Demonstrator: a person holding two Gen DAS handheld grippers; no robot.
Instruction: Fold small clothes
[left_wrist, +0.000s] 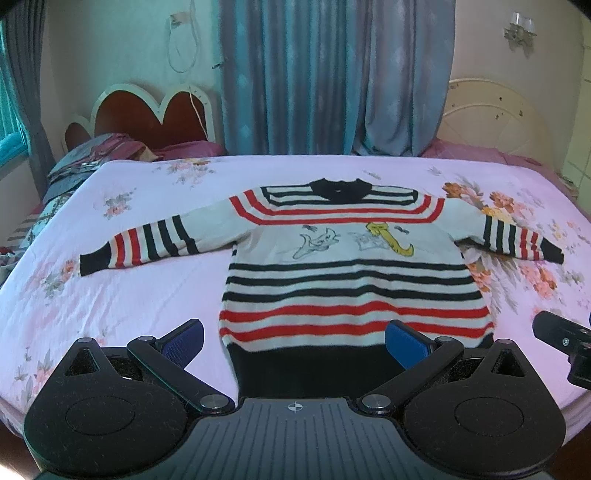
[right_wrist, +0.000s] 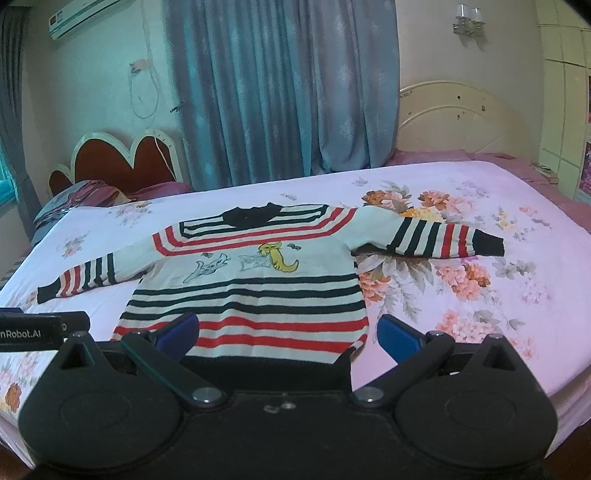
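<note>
A small striped sweater (left_wrist: 351, 280) in white, red and black, with a cartoon print on the chest, lies flat and face up on the bed, both sleeves spread out to the sides. It also shows in the right wrist view (right_wrist: 251, 295). My left gripper (left_wrist: 295, 341) is open and empty, hovering just in front of the sweater's black hem. My right gripper (right_wrist: 288, 334) is open and empty, in front of the hem's right part. The right gripper's body shows at the right edge of the left wrist view (left_wrist: 565, 343).
The bed has a pink floral sheet (left_wrist: 129, 295). Its front edge runs just below the grippers. A pile of folded cloth (left_wrist: 88, 158) lies at the far left by a red headboard (left_wrist: 155, 118). Blue curtains (left_wrist: 325, 74) hang behind.
</note>
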